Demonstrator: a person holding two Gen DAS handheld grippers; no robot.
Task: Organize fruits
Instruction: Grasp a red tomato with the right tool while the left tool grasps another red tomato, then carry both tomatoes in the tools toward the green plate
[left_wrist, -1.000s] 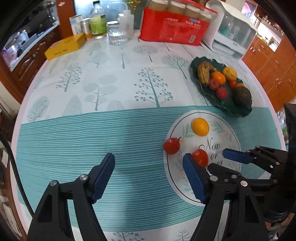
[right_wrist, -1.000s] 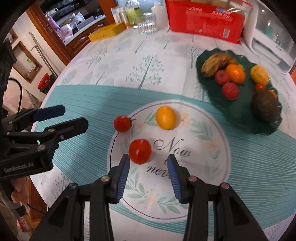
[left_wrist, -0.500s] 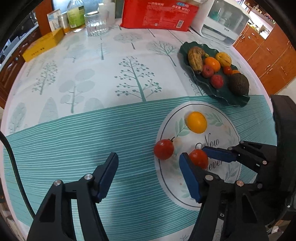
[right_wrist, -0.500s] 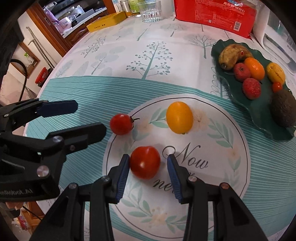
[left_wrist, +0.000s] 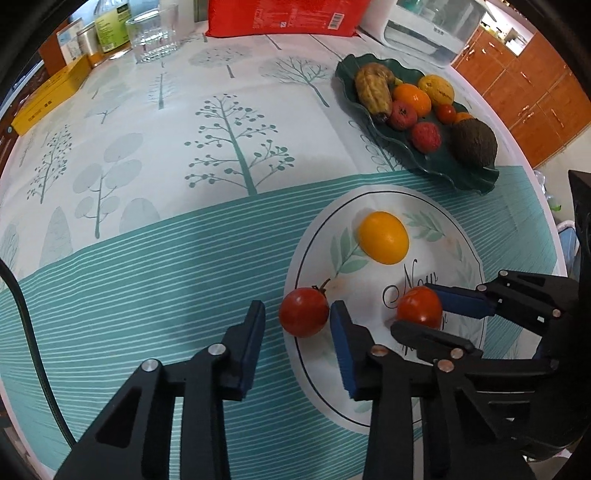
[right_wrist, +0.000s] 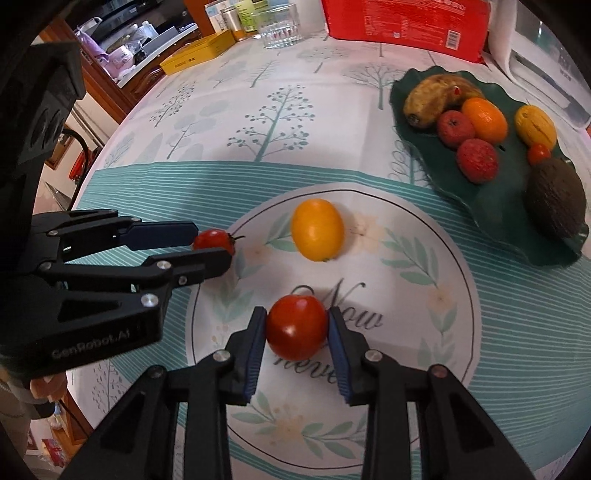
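I'm closing both claws: the right gripper (right_wrist: 297, 334) is clamping the big tomato (right_wrist: 297, 326), the left gripper (left_wrist: 297, 332) has just narrowed around the small tomato (left_wrist: 303, 312), a gap showing; both sitting on the tablecloth, ready for the green plate (left_wrist: 476, 181)

Fruit dish (right_wrist: 413, 92) lies behind three loose fruits (right_wrist: 317, 229).

The left hand-held gripper (left_wrist: 297, 325), black with blue pads, points steeply down at the bench; its jaws have just been closing around a small red stemmed tomato (left_wrist: 303, 312), the right pad touching it, the left pad just clear. The right hand-held gripper (right_wrist: 297, 328), equally steep, has just been closing and now presses both pads on a larger red tomato (right_wrist: 297, 326).
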